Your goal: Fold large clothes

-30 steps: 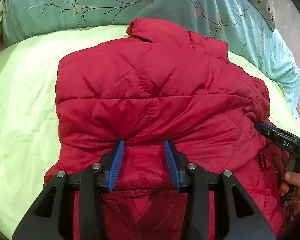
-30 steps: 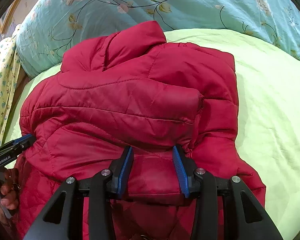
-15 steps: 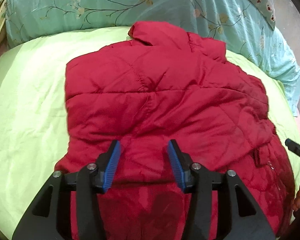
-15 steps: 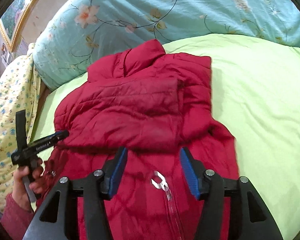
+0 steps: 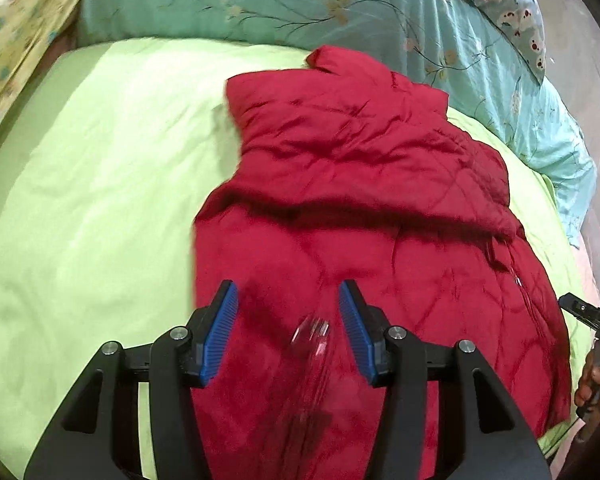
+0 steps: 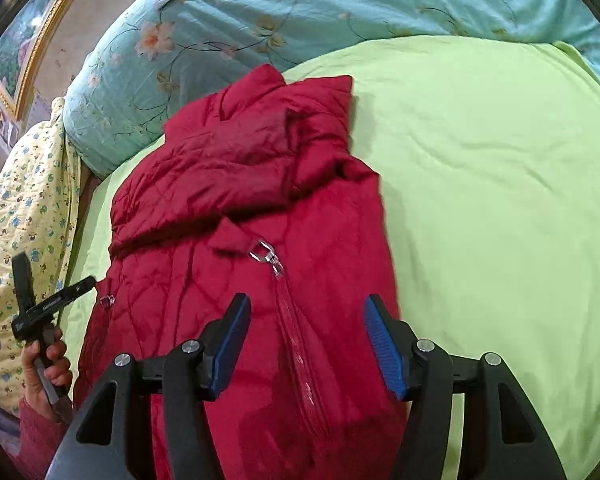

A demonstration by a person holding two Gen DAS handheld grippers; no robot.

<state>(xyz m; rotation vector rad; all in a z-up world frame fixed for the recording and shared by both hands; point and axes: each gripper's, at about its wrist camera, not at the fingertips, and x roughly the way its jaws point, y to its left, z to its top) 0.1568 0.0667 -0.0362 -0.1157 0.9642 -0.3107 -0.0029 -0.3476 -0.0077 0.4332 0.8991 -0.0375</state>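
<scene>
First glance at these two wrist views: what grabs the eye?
A red quilted jacket sprawls across the lime-green bed sheet, its upper part folded over the body and a clear zipper pull showing mid-front. Both the left gripper and right gripper hang open above its lower half, with a teal floral quilt bunched behind.

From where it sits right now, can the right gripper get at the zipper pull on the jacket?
Probably yes. The right gripper is open above the red jacket, and the zipper pull lies exposed ahead of its jaws, with nothing covering it.
</scene>
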